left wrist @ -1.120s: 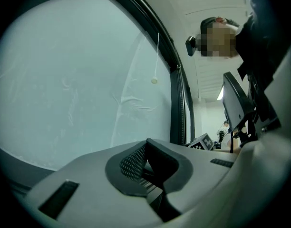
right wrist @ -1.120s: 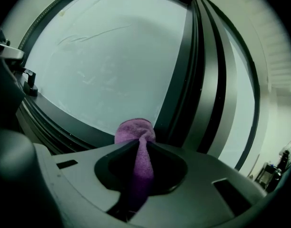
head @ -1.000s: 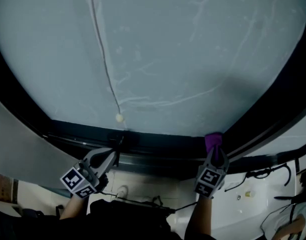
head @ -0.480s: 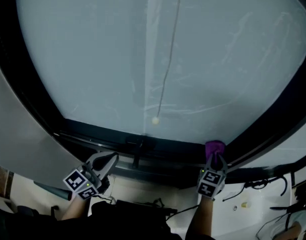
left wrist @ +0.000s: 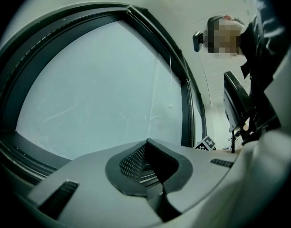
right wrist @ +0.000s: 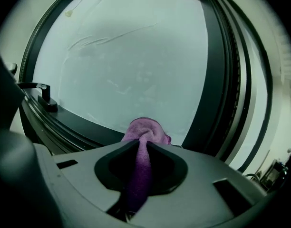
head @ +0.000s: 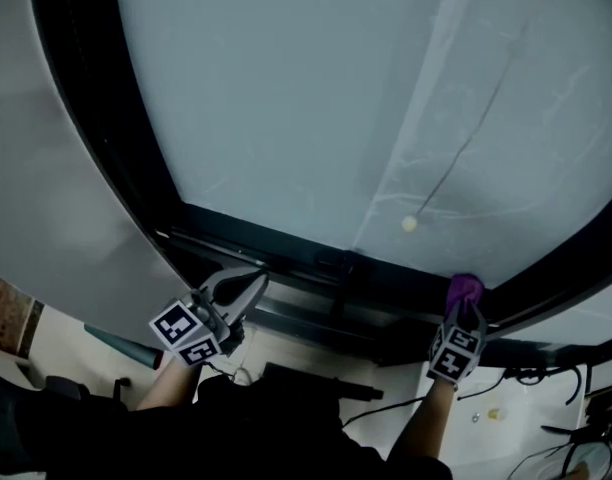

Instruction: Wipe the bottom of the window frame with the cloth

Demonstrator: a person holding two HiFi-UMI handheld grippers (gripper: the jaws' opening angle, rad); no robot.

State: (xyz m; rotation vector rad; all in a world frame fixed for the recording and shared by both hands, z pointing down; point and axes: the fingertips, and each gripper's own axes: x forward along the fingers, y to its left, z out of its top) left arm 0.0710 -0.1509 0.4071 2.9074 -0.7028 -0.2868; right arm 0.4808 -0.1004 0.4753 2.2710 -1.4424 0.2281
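Note:
A dark window frame runs along the bottom of the pale pane point(head: 286, 253) point(right wrist: 74, 127). My right gripper point(head: 464, 308) point(right wrist: 143, 144) is shut on a purple cloth point(head: 465, 289) point(right wrist: 145, 129). The cloth's bunched end rests against the bottom frame near the window's right corner. My left gripper point(head: 258, 278) point(left wrist: 146, 144) hovers just below the frame's left part, its fingertips meeting with nothing between them. A black window handle point(head: 341, 268) point(right wrist: 43, 99) sits on the frame between the two grippers.
A blind cord with a pale bead point(head: 409, 225) point(right wrist: 68, 13) hangs in front of the pane. A grey wall panel point(head: 56, 168) flanks the window's left side. Below the frame are a dark seat back point(head: 306, 383) and cables point(head: 531, 376) on a white surface.
The head view has swung left, so handle and cord bead now show further right. The right gripper with the cloth stands closer to the handle along the bottom frame. The left gripper has risen slightly.

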